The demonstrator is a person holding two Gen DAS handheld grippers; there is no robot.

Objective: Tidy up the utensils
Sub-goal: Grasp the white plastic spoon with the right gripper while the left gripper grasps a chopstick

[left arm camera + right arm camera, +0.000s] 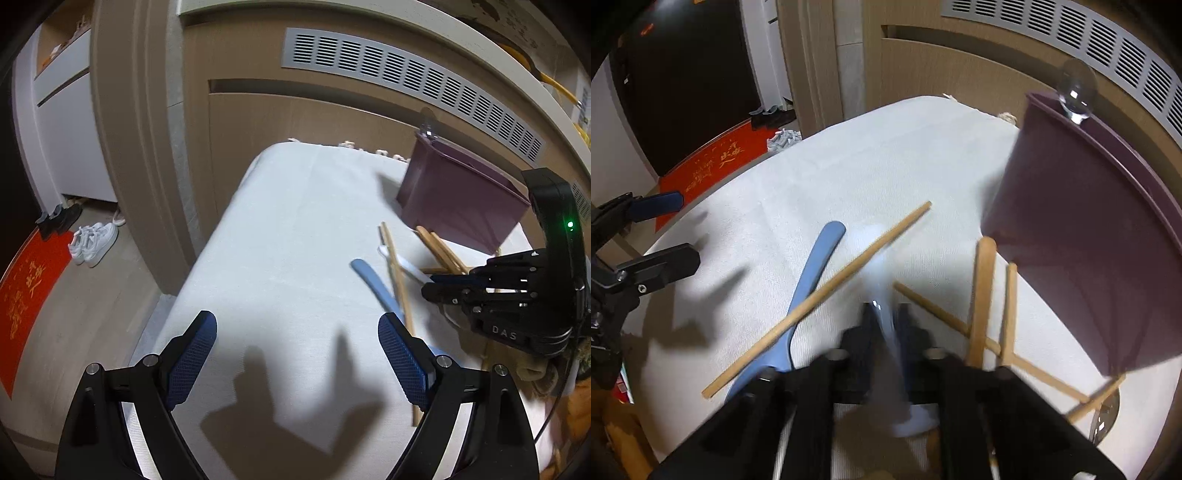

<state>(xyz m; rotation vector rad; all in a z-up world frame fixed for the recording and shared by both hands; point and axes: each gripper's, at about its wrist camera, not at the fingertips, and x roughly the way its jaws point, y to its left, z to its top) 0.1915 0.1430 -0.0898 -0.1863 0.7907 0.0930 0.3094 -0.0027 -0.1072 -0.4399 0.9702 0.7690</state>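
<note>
A purple bin (458,195) stands at the table's far right; it also shows in the right wrist view (1086,236). Beside it lie wooden chopsticks (827,291), a blue spoon (812,273) and wooden utensils (982,295). My right gripper (886,314) is shut on a white spoon (875,254), lifted a little and blurred. It shows in the left wrist view (436,286) holding the white spoon (406,267). My left gripper (297,334) is open and empty above the white cloth, left of the blue spoon (373,282).
The table (295,221) is covered with a white cloth and stands against a wooden cabinet with a vent grille (406,74). The table's left edge drops to the floor, with white shoes (92,242) and a red mat (26,295).
</note>
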